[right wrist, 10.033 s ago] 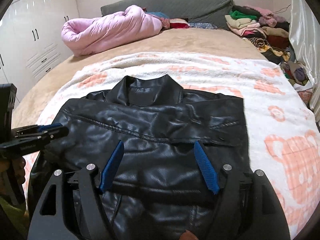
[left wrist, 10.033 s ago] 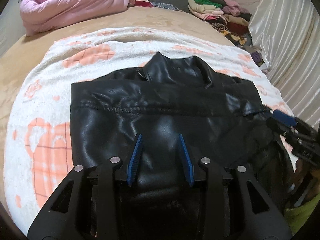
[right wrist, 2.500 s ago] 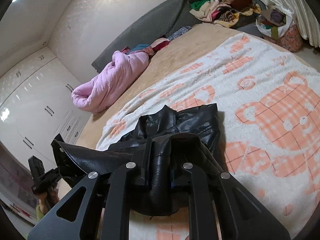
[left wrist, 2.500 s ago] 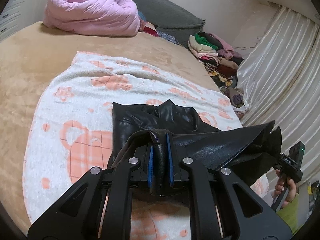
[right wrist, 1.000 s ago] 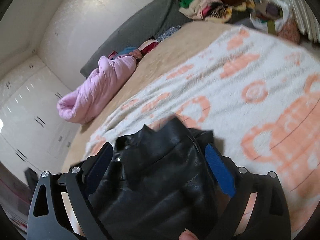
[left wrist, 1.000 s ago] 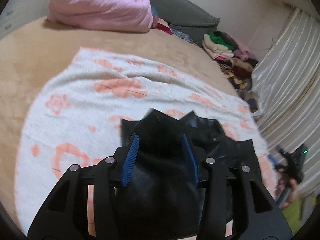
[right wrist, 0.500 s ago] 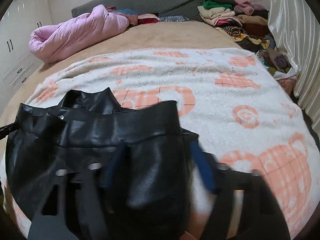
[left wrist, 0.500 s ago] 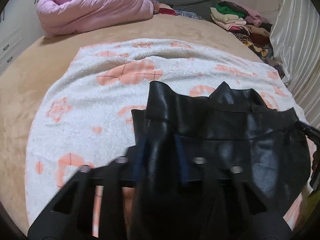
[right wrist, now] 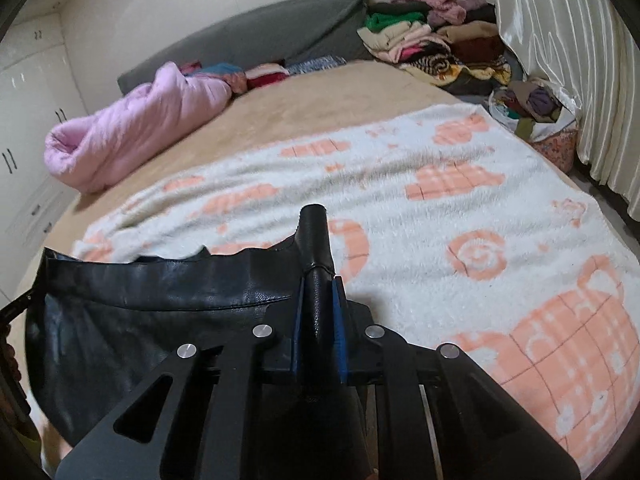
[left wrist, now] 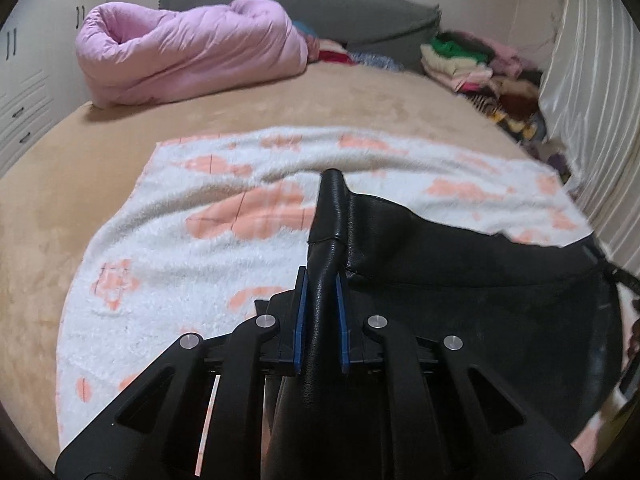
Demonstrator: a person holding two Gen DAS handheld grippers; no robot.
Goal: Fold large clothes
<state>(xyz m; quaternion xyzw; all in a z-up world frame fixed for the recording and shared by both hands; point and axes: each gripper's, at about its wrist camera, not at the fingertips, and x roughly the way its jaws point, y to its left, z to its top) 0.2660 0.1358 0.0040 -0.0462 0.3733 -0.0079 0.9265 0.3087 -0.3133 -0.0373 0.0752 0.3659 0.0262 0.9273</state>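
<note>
A black leather jacket (left wrist: 480, 280) lies on a white blanket with orange patterns (left wrist: 180, 240) on the bed. My left gripper (left wrist: 320, 278) pinches a raised fold at the jacket's left end; its jaws are still closing, with leather between the blue pads. In the right wrist view my right gripper (right wrist: 318, 282) pinches a like fold at the right end of the jacket (right wrist: 140, 320), jaws also closing on the leather. The jacket's edge runs taut between the two grips. The lower part of the jacket is hidden behind the gripper bodies.
A rolled pink duvet (left wrist: 188, 52) lies at the head of the tan bed, before a grey headboard (left wrist: 340, 8). Stacked clothes (right wrist: 432, 44) and a bag of clothes (right wrist: 536, 112) sit beside the cream curtain (right wrist: 560, 40). White wardrobes (right wrist: 28, 120) stand on the left.
A second ago both grippers stood open over the jacket. Both have since come down and closed on folds of its edge, and the leather is now stretched between them.
</note>
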